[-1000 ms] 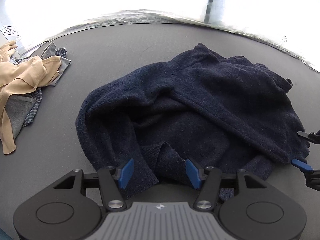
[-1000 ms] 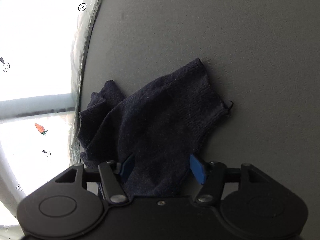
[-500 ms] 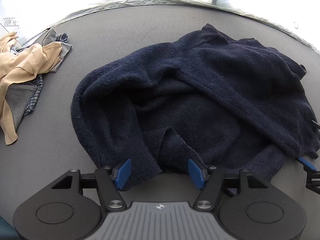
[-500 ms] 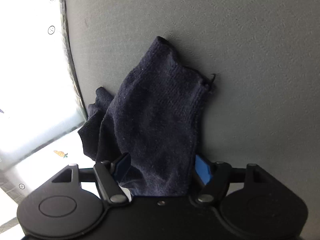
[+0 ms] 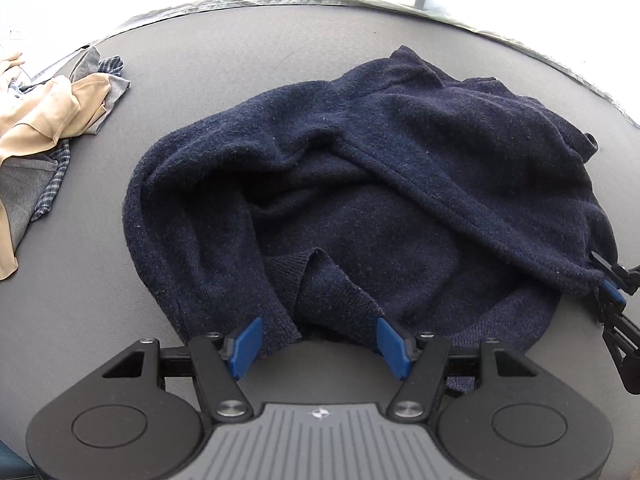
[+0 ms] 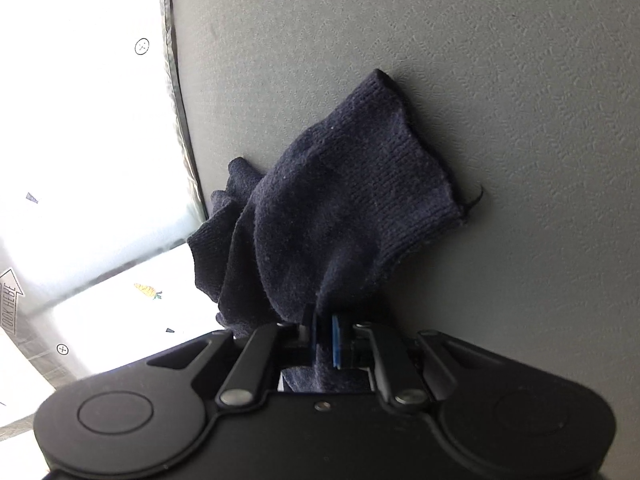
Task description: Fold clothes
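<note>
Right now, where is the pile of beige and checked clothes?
In the left wrist view, the pile of beige and checked clothes lies at the far left of the grey table, apart from the dark navy knitted sweater in the middle.

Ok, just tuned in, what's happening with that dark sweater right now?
A person is working with two handheld grippers on a crumpled navy sweater lying on the grey table. The right gripper is shut on a bunched edge of the sweater. The left gripper is open, its blue pads straddling the near hem. No fold is made yet. A pile of other clothes sits off to the left.
</note>
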A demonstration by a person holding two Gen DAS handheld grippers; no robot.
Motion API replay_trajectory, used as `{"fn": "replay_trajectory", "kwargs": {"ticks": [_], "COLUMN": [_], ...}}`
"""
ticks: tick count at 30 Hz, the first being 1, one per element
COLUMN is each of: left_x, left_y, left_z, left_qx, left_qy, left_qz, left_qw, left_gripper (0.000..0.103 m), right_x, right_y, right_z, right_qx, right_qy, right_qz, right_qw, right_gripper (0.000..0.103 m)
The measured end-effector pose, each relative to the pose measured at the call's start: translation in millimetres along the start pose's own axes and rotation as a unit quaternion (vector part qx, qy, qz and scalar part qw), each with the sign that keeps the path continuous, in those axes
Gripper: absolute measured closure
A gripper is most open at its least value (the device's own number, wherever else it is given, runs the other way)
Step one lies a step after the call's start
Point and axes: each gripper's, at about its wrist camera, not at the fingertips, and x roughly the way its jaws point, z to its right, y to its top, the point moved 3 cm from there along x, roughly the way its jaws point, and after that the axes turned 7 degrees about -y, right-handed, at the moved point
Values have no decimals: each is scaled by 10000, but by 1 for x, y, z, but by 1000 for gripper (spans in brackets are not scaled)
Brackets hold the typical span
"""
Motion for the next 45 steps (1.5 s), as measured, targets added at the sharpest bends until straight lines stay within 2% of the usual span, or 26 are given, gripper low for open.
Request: {"fn": "replay_trajectory", "kwargs": {"ticks": [2, 3, 5, 7, 9, 14, 15, 18, 24, 30, 34, 35, 42, 45], "left_x": [-3, -5, -6, -6, -7, -8, -8, -6, 5, 17, 29, 30, 33, 36], "left_y": [5, 8, 14, 20, 26, 34, 35, 35, 34, 33, 33, 33, 39, 44], "left_z": [-3, -5, -7, -7, -2, 20, 23, 33, 44, 54, 58, 59, 72, 81], "left_qx": [-584, -898, -1451, -1905, -2147, -2388, -2416, -2433, -2851, -3274, -3671, -3726, -3741, -3759], "left_qy": [-511, -785, -1292, -1738, -2098, -3040, -3164, -3356, -3624, -3877, -3983, -3973, -3785, -3799], "left_qz": [37, 58, 33, 21, 25, -34, -52, -132, -296, -459, -544, -516, -436, -491], "left_qw": [9970, 9928, 9809, 9662, 9539, 9222, 9173, 9099, 8868, 8605, 8388, 8370, 8455, 8438], "left_gripper": [40, 40, 43, 45, 45, 45, 45, 45, 45, 45, 45, 45, 45, 52], "right_x": [-2, -4, -7, -9, -7, 2, 17, 27, 29, 24, 24, 24, 20, 15], "right_y": [-4, -7, -14, -22, -31, -56, -61, -66, -66, -65, -63, -62, -59, -55], "right_z": [-6, -11, -22, -35, -44, -55, -65, -68, -68, -67, -67, -66, -62, -58], "right_qx": [-60, -119, -239, -438, -498, -689, -726, -743, -526, -457, -405, -374, -242, -165], "right_qy": [247, 439, 825, 995, 1095, 1173, 1170, 1195, 1286, 1366, 1373, 1381, 1448, 1496], "right_qz": [-35, -81, -175, -268, -427, -747, -777, -814, -781, -831, -779, -785, -735, -687], "right_qw": [9997, 9989, 9961, 9937, 9918, 9879, 9874, 9867, 9872, 9861, 9866, 9866, 9864, 9862], "right_gripper": [96, 96, 97, 97, 97, 97, 97, 97, 97, 97, 97, 97, 97, 97]}}
